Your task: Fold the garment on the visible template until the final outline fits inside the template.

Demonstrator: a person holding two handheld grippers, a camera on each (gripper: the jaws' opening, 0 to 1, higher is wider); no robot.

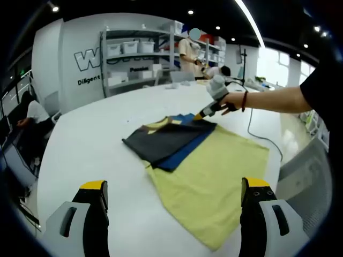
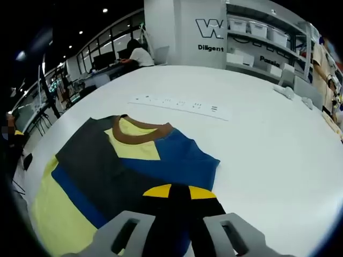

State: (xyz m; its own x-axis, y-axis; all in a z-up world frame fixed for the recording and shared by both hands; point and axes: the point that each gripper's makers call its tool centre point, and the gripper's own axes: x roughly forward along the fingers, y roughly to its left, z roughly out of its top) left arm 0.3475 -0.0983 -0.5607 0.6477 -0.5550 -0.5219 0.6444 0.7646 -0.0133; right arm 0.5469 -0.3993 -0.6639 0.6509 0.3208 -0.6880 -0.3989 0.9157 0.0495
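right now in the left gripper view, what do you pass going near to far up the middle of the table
left gripper jaw tips, open → yellow template cloth → folded garment in dark grey and blue → right gripper at the garment's far edge → bare white table → shelving rack with bins

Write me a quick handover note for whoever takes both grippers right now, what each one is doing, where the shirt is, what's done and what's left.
Left gripper: jaws open, holding nothing, hovering over the near edge of the white table.
Right gripper: jaws closed together at the garment's blue edge; in the left gripper view it sits at the shirt's far corner. Whether cloth is pinched, I cannot tell.
Garment: yellow, blue and dark grey shirt lying on the table, partly folded, a grey-and-blue layer over the yellow part, brown collar exposed.
Done: at least one fold.
Left: finish folding to a compact outline. No template outline is discernible.
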